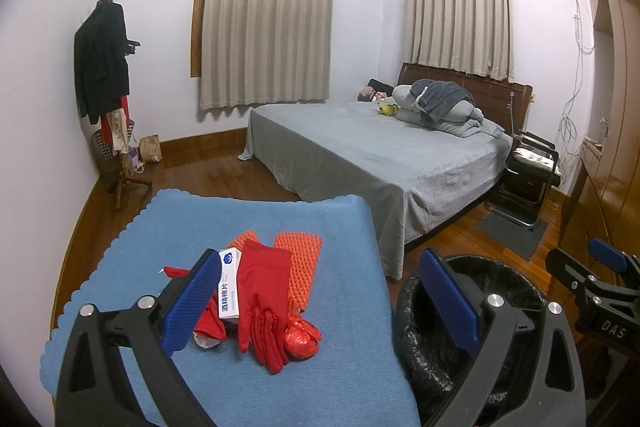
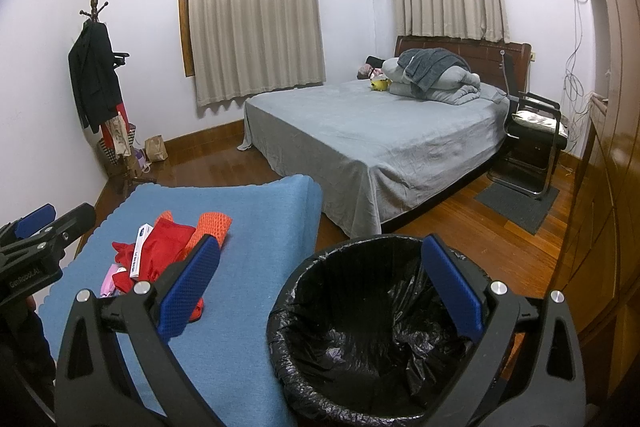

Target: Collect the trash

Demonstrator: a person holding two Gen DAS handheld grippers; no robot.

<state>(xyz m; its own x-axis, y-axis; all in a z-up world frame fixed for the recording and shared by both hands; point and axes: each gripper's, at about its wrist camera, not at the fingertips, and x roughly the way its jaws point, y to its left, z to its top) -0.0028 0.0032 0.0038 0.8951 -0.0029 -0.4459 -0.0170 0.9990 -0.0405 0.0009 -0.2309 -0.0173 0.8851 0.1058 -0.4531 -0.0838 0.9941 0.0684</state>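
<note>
Blue cloth covers the table (image 1: pixel 248 223) where the trash pile (image 1: pixel 264 303) waits, just beside the black-lined bin (image 2: pixel 360 327) placed for short drops, while left gripper (image 1: pixel 320 303) and right gripper (image 2: pixel 324 291) hover wide open, empty.

The left gripper (image 1: pixel 320 291) is held level with its two blue-padded fingers (image 1: pixel 188 301) spread wide apart, nothing between them. The right gripper (image 2: pixel 320 287) sits just to its right at about the same height, its fingers (image 2: pixel 454 287) equally wide and empty, both pointing toward the far side.
</note>
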